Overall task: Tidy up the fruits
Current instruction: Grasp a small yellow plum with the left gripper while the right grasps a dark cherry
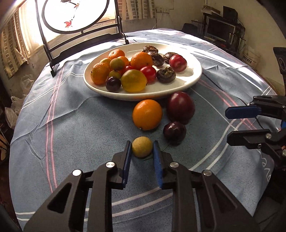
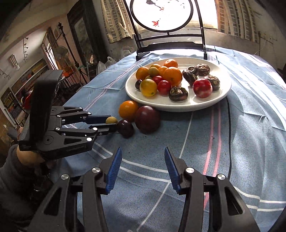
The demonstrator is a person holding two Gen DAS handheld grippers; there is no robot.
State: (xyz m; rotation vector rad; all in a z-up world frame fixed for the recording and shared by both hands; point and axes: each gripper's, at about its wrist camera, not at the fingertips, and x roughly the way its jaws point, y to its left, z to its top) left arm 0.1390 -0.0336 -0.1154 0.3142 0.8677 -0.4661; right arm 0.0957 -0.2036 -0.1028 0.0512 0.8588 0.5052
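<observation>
Squeezing in on the small yellow fruit point(image 1: 142, 147) now, my left gripper point(image 1: 142, 149) has both blue pads against its sides while it sits on the blue tablecloth point(image 1: 71, 128). Just beyond it, crowding the way forward, lie an orange point(image 1: 147, 114), a small dark plum point(image 1: 174, 132) and a big dark red plum point(image 1: 180, 106), the last two touching. Behind them is the white plate point(image 1: 187, 81), already loaded with oranges, greenish citrus, red plums and wrinkled dark fruits. At the far edge of the table stands a black-framed round screen point(image 1: 75, 16) with red leaves painted on it, window light behind.

From the right wrist view I read faint lettering on the left gripper's body, something like "GenRobot.AI", too small to be sure. My left hand point(image 2: 26, 157) grips the handle low, the tool levelled just above the cloth and pointing toward the loose fruits. My right gripper point(image 2: 143, 153) hovers over bare cloth, jaws spread wide, nothing between them, well short of the plate.
</observation>
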